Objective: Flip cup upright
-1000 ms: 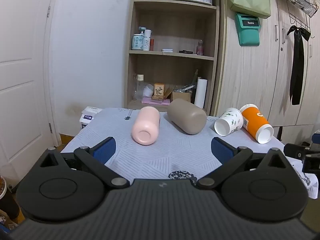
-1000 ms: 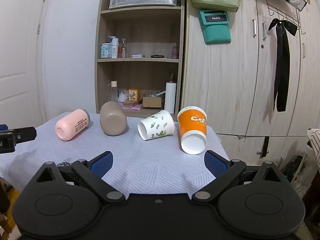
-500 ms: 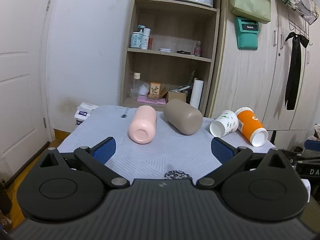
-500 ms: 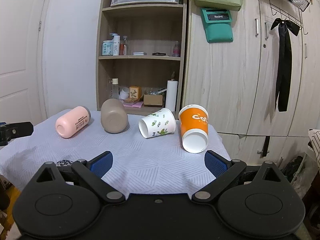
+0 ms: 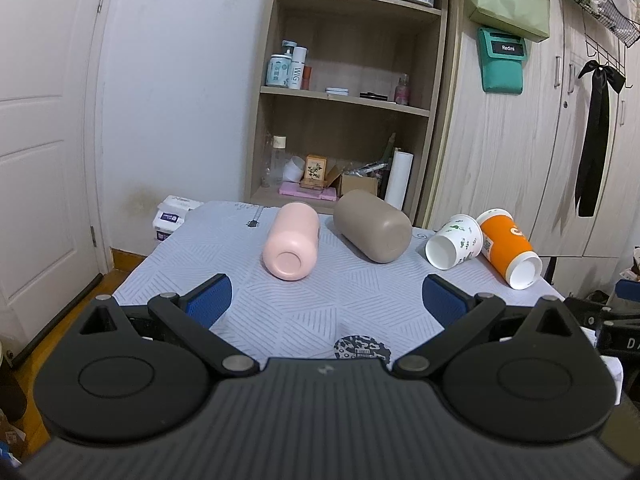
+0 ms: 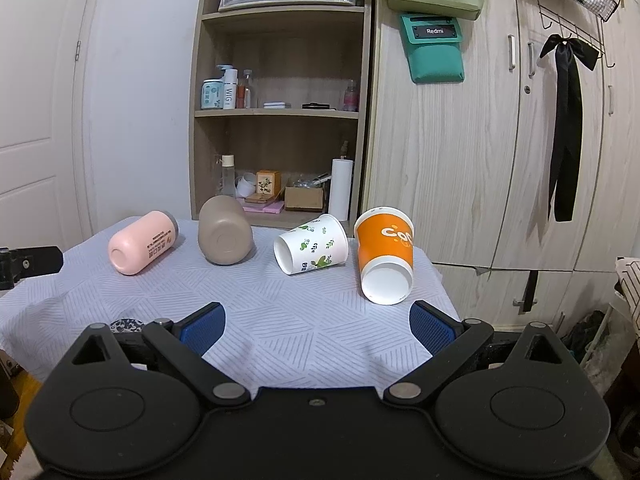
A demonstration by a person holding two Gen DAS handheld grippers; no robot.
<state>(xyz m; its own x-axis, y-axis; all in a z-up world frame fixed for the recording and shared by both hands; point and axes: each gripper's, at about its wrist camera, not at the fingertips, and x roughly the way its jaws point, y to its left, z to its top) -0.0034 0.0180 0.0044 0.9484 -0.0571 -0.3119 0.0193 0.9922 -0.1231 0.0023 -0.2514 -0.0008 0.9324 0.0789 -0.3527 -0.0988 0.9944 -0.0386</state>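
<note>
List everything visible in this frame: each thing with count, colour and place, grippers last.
pink cup: 1, pink, lying on its side, left end of the row
taupe cup: 1, grey-brown, on its side, beside the pink cup
leaf-print paper cup: 1, white with green leaves, on its side, right of centre
orange paper cup: 1, orange, on its side, right end, white opening toward the camera
tablecloth: 1, pale striped, covering the table
shelf unit: 1, wood, behind the table, holding bottles and boxes
wardrobe: 1, light wood, at right
black ribbon: 1, hanging on the wardrobe
left gripper: open, above the near table edge
right gripper: open, holding nothing
</note>
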